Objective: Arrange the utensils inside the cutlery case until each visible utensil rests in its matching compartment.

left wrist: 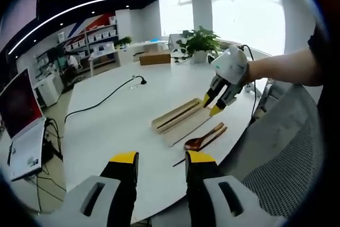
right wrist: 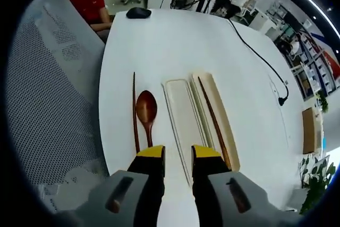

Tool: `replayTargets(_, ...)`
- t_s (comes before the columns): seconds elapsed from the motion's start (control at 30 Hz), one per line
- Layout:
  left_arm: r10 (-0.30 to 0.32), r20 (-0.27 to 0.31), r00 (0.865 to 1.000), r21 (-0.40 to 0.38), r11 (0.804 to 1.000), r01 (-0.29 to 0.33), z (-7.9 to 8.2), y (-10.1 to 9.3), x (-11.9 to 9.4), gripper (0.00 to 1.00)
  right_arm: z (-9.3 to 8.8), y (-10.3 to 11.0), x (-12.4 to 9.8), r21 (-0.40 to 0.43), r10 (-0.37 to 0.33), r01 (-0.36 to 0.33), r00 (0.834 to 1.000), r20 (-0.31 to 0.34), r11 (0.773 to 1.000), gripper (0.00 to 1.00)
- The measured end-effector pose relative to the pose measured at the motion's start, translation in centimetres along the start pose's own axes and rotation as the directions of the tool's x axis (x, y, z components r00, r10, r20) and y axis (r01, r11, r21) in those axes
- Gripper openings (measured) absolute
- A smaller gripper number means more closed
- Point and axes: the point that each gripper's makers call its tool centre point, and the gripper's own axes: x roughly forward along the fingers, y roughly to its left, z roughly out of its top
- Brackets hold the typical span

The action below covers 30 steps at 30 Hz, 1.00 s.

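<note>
Your right gripper [right wrist: 177, 151] has its jaws spread with nothing between them, hovering right over the near end of the cutlery case [right wrist: 204, 112], so you're basically lined up. Your left gripper [left wrist: 159, 159] is also spread and empty, hanging back off the table edge.

Progress-wise I'd say you're maybe a third of the way. One chopstick [right wrist: 213, 116] is already lying in the narrow wooden slot. The wooden spoon [right wrist: 146, 111] is out on the white table [right wrist: 175, 46], just beside the case's white tray [right wrist: 183, 111], and the second chopstick [right wrist: 134, 111] lies right next to the spoon on its far side. Both need to go in.
</note>
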Motion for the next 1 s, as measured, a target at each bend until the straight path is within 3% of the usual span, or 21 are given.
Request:
replayTargets(0.53, 0.001, 0.003, 1.000, 0.004, 1.000, -0.001, 0.1, 0.0, -0.1, 0.35, -0.2, 3.4, 1.9, -0.011, 0.106, -0.106, 0.994, -0.017, 0.994, 0.16)
replayTargets(1.0, 0.002, 0.003, 1.000, 0.001, 1.000, -0.002, 0.0, 0.0, 0.0, 0.35, 0.0, 5.0, 2.8, -0.003, 0.171, -0.171, 0.985, -0.016, 0.985, 0.16)
